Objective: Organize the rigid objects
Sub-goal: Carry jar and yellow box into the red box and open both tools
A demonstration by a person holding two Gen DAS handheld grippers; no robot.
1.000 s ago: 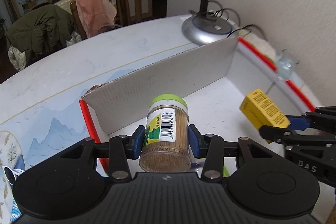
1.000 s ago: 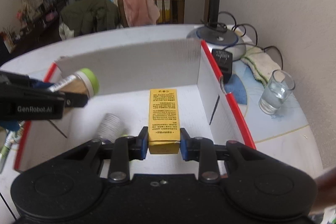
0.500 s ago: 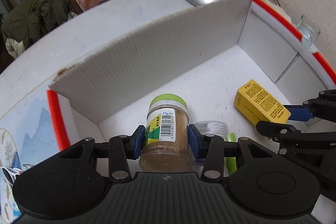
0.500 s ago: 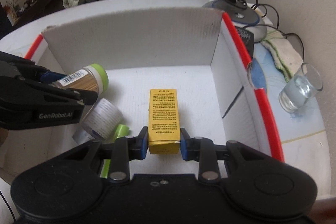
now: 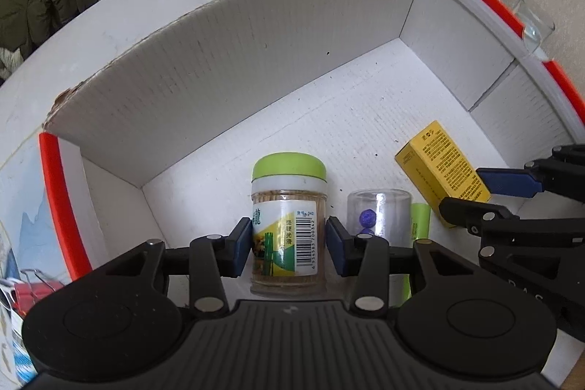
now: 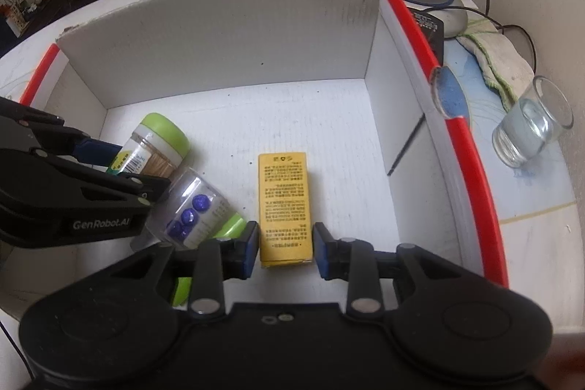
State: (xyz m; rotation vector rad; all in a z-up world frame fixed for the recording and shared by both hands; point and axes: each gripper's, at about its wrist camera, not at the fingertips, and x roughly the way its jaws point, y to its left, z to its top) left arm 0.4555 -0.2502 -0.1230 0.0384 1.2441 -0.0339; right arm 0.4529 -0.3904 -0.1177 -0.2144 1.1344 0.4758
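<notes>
From the left wrist view, our left gripper (image 5: 289,240) is low inside the white cardboard box (image 5: 226,61), its fingers set against both sides of the toothpick jar (image 5: 289,229) with the green lid. We cannot tell whether the blue pads are pressing or have just let go, but the jar seems to lie on the box floor. Just to its right lies a clear plastic vial (image 5: 378,212) with purple pieces inside, and a light green tube (image 5: 420,220) beside that. Further right, the yellow carton (image 5: 444,170) sits between the fingers of our right gripper (image 5: 486,194).

From the right wrist view, the right gripper (image 6: 287,249) has its fingers narrowly parted, with a thin gap showing on each side of the yellow carton (image 6: 285,207), so we judge the carton released and lying flat on the box floor. The toothpick jar (image 6: 155,148) and the vial (image 6: 192,207) lie to the left under the left gripper (image 6: 120,170). A drinking glass (image 6: 530,130) stands outside on the tabletop (image 6: 530,225).

We judge that four items are already in the box; freeing the jar and withdrawing both grippers remains.
</notes>
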